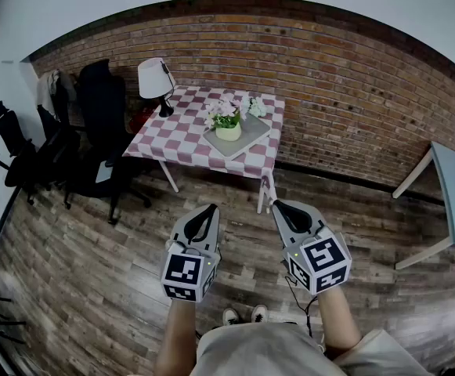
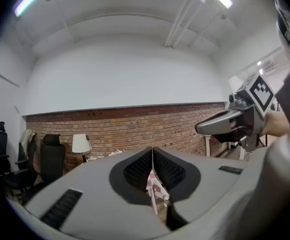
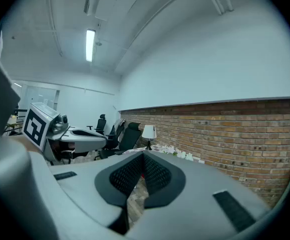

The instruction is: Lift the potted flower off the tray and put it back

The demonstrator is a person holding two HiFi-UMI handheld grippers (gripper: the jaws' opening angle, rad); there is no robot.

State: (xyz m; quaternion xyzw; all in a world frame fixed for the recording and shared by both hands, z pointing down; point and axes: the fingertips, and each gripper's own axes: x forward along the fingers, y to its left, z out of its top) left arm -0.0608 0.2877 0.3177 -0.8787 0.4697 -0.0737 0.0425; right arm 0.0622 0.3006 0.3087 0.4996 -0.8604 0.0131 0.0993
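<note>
Left gripper (image 1: pixel 211 208) and right gripper (image 1: pixel 277 205) are held fully closed, empty. The potted flower (image 1: pixel 227 122) is seen on its tray (image 1: pixel 252 136) at twelve o'clock, well apart; jaws should be opened before contact.

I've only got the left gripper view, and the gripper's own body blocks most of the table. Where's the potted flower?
Observer: In the head view the flower stands on a grey tray on the checked table, toward the table's right side.
Operator: Are we near it?
Observer: No. The left gripper and right gripper are both held over the wood floor, well short of the table.
Operator: Is the right gripper open?
Observer: No. In the right gripper view its fingers are together, with nothing between them.
</note>
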